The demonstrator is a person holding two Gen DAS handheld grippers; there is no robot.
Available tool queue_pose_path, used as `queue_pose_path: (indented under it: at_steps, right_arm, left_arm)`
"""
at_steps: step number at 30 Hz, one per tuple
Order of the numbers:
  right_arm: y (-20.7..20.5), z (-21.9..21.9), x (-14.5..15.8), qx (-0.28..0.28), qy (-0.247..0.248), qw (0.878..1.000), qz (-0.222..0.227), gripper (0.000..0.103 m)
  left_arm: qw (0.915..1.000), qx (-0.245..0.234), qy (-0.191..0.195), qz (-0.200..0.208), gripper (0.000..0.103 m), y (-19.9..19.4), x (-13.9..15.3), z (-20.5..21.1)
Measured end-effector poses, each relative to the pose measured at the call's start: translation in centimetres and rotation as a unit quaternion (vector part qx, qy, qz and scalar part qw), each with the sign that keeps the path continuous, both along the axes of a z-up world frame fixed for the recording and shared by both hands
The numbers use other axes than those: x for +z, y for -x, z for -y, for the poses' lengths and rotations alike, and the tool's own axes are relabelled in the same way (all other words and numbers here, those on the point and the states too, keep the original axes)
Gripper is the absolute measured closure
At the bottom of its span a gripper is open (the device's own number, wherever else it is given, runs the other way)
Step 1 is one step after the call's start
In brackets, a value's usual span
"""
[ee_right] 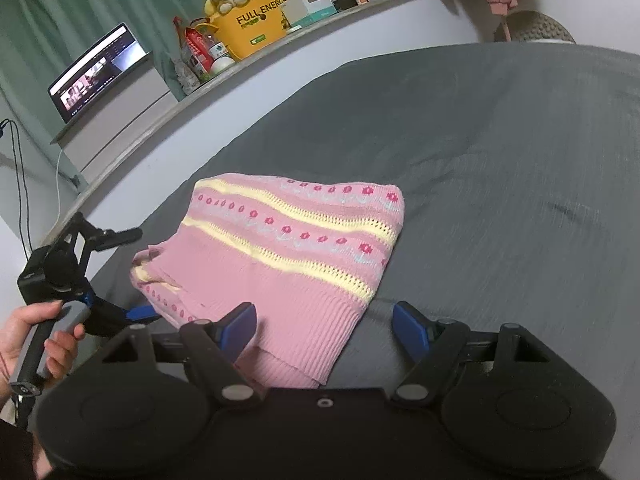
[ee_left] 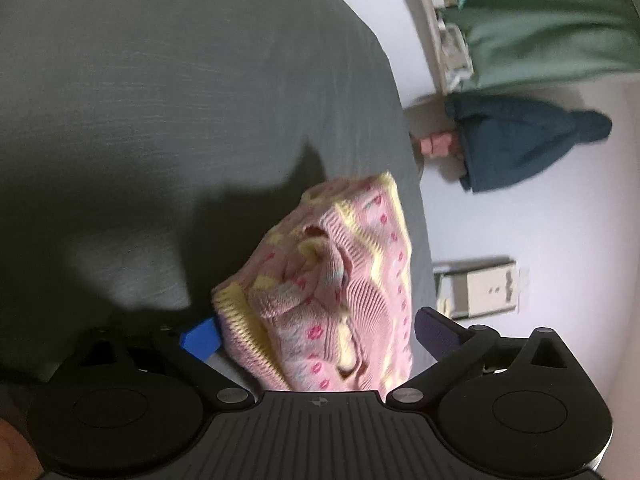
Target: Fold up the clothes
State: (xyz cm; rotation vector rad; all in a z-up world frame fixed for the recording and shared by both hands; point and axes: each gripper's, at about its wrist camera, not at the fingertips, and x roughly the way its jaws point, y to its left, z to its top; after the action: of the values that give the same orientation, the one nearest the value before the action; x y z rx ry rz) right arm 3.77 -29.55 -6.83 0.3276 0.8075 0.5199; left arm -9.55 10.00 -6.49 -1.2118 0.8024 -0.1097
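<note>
A pink knitted sweater (ee_right: 288, 248) with yellow stripes and red dots lies folded on the grey bed sheet (ee_right: 500, 160). My right gripper (ee_right: 326, 328) stands open over its ribbed hem. One blue pad (ee_right: 240, 326) rests at the fabric, and the other sits apart on the sheet. In the right wrist view, my left gripper (ee_right: 132, 276) is at the sweater's left edge, held by a hand (ee_right: 40, 336). In the left wrist view the bunched sweater (ee_left: 332, 280) sits between the wide-open jaws of the left gripper (ee_left: 320, 336), and neither pad presses on it.
A ledge behind the bed holds a lit laptop (ee_right: 96, 68), a yellow bag (ee_right: 256, 24), a plush toy and boxes, with a green curtain (ee_right: 80, 8) behind. A dark blue garment (ee_left: 520, 140) hangs on the white wall. Bare sheet extends to the right.
</note>
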Motion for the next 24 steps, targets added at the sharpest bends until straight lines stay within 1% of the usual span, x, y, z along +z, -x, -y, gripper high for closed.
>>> queue_pose_path:
  at_steps: [1,4,7,8,9,13,15,18,21,24]
  right_arm:
    - [0.0,0.0,0.0,-0.001,-0.001,1.000,-0.002,0.028]
    - [0.0,0.0,0.0,-0.005,0.003,1.000,-0.006,0.028]
    - [0.1,0.3,0.4,-0.010,0.004,1.000,-0.008,0.028]
    - [0.0,0.4,0.4,-0.011,0.001,1.000,-0.009,0.027]
    - [0.0,0.5,0.5,-0.013,-0.002,1.000,-0.012,0.026]
    - [-0.4,0.6,0.5,-0.018,-0.015,1.000,-0.019,0.025]
    - [-0.5,0.6,0.4,-0.019,-0.020,0.999,-0.021,0.025]
    - [-0.8,0.6,0.0,-0.029,-0.022,0.999,-0.023,0.025]
    - [-1.7,1.1,-0.4,-0.045,-0.037,0.998,-0.029,0.025]
    - [-3.7,2.1,-1.1,-0.071,-0.087,0.992,-0.052,0.025]
  left_arm:
    - [1.0000,-0.003,-0.003,-0.005,0.001,-0.4,0.0,0.2]
    - [0.9979,-0.030,-0.050,-0.029,0.001,-0.9,1.1,0.8]
    - [0.9892,-0.061,-0.121,-0.055,0.001,-1.0,2.7,1.7]
    - [0.9867,-0.064,-0.136,-0.062,0.001,-0.9,3.1,1.9]
    - [0.9854,-0.066,-0.142,-0.067,0.001,-0.9,3.3,2.1]
    - [0.9883,-0.057,-0.127,-0.062,0.001,-1.4,3.0,2.2]
    - [0.9918,-0.047,-0.106,-0.054,0.001,-2.0,2.6,2.2]
    - [0.9946,-0.041,-0.087,-0.039,0.001,-2.9,2.1,2.3]
    - [0.9942,-0.053,-0.093,-0.014,0.001,-3.8,1.4,3.0]
    - [0.9909,-0.067,-0.116,0.008,0.002,-4.1,1.4,3.2]
